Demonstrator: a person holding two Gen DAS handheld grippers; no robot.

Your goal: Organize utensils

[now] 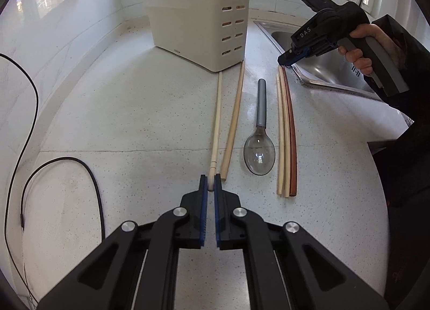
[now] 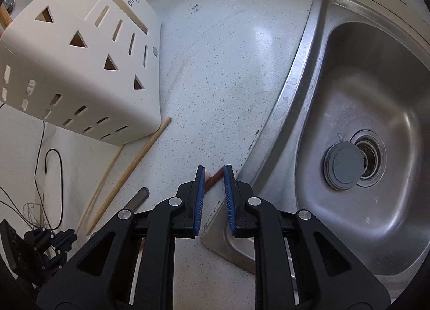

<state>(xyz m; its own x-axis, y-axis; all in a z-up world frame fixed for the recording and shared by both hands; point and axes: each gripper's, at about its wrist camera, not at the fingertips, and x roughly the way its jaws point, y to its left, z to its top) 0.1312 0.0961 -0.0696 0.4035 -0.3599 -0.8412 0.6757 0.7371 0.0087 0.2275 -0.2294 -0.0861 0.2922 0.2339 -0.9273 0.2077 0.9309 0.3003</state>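
Observation:
My left gripper (image 1: pixel 211 179) is shut on the near end of a pale chopstick (image 1: pixel 217 121) that lies on the speckled counter and points at the cream slotted utensil holder (image 1: pixel 199 22). A second pale chopstick (image 1: pixel 234 121) lies beside it. To their right lie a clear spoon with a grey handle (image 1: pixel 259 148) and three chopsticks side by side (image 1: pixel 286 135), one of them red-brown. My right gripper (image 2: pixel 214 173) hangs open over their far ends; the red-brown tip (image 2: pixel 217 177) shows between its jaws, with gaps on both sides. Several utensils stand in the holder (image 2: pixel 80 73).
A steel sink (image 2: pixel 295 68) with a grey drain plug (image 2: pixel 345 164) borders the counter on the right. A black cable (image 1: pixel 94 181) loops over the counter on the left. Tiled wall and pipe fittings stand behind the holder. A person's hand (image 1: pixel 360 52) grips the right tool.

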